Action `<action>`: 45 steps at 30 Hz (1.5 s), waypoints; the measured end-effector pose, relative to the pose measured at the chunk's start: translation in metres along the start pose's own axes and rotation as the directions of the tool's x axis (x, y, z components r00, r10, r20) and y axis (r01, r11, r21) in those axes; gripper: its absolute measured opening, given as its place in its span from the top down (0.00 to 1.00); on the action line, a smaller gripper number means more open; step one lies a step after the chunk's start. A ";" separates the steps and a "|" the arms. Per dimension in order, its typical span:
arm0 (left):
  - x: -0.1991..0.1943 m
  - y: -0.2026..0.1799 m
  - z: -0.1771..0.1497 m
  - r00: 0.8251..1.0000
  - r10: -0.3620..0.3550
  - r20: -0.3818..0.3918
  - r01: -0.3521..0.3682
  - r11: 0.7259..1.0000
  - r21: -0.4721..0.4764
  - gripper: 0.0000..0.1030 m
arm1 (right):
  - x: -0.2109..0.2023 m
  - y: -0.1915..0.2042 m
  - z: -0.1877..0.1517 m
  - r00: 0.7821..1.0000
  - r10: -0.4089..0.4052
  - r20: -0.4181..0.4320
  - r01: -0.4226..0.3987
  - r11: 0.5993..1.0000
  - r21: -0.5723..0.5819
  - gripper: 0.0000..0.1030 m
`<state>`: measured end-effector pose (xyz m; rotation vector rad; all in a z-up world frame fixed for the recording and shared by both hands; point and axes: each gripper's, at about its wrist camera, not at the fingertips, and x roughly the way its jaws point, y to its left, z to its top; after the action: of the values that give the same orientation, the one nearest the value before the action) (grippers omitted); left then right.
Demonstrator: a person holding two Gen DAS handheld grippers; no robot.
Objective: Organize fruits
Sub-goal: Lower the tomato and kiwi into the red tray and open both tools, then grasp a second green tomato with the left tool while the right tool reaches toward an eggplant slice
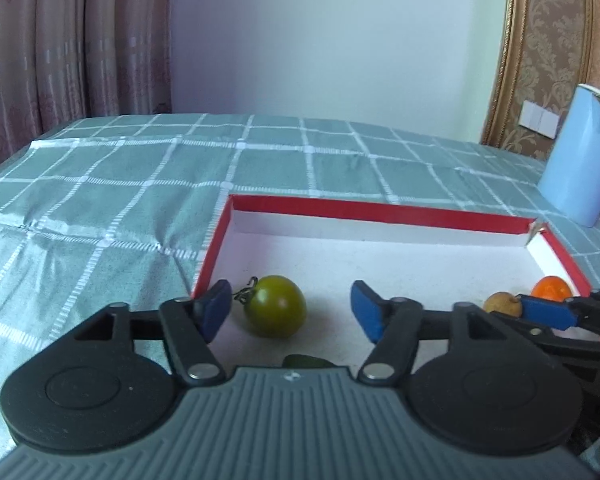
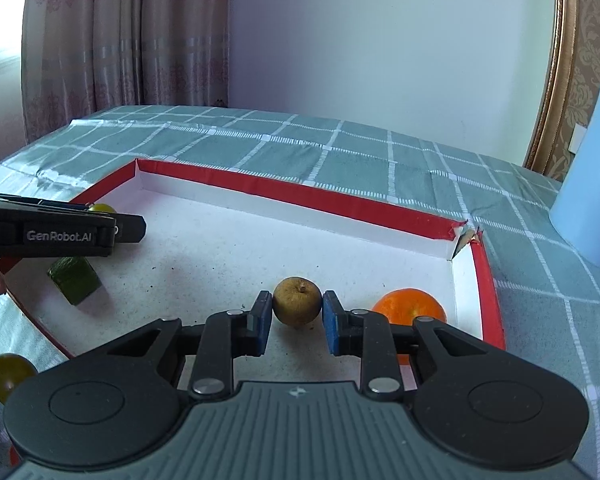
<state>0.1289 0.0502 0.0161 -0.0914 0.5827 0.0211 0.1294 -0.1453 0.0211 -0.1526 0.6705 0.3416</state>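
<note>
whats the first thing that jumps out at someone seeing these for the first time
The red-rimmed white tray on the green checked tablecloth catches the eye first. Inside it, the right gripper brackets a small brown fruit, with a bright orange just beside it near the tray's right wall. Toward the tray's left side, the left gripper stands open around a green tomato.

**Left tool wide, right tool narrowed**

The left tool (image 1: 290, 308) holds its blue-padded fingers (image 1: 216, 310) spread wide, level and pointing forward. The right tool (image 2: 296, 322) has its pads (image 2: 331, 322) drawn close together, not fully closed.
</note>
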 end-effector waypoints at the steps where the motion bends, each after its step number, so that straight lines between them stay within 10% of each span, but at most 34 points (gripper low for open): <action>1: -0.002 -0.001 -0.001 1.000 0.016 0.014 -0.016 1.000 0.004 0.26 | -0.001 0.000 0.000 1.000 0.001 -0.002 -0.001 1.000 0.003 0.75; 12: -0.019 0.000 -0.007 0.999 -0.010 0.052 0.010 1.000 0.010 0.19 | -0.005 -0.009 -0.004 1.000 0.020 -0.005 -0.020 0.998 0.055 0.73; 17: -0.032 0.003 -0.011 0.996 -0.025 0.085 0.025 1.000 -0.001 0.08 | -0.013 -0.010 -0.007 0.999 0.025 0.038 -0.028 0.998 0.058 0.37; 23: -0.059 0.021 -0.024 0.988 0.025 0.149 -0.020 0.999 -0.038 0.06 | -0.040 -0.012 -0.012 0.992 -0.004 0.129 -0.004 0.998 0.066 0.37; 28: -0.083 0.038 -0.038 0.987 -0.070 0.147 0.082 0.994 -0.073 0.04 | -0.058 -0.024 -0.021 0.987 0.014 0.162 -0.034 0.992 0.124 0.36; 36: -0.100 0.015 -0.066 0.989 -0.112 0.099 0.101 0.989 0.107 0.04 | -0.079 -0.049 -0.041 0.983 -0.004 0.185 -0.041 0.970 0.240 0.28; 45: -0.080 0.022 -0.066 0.995 -0.100 -0.012 0.101 0.994 0.047 0.00 | -0.091 -0.059 -0.057 0.982 -0.013 0.186 -0.041 0.958 0.284 0.28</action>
<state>0.0250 0.0668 0.0031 -0.0747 0.5873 -0.0907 0.0513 -0.2377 0.0362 0.1606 0.5289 0.2645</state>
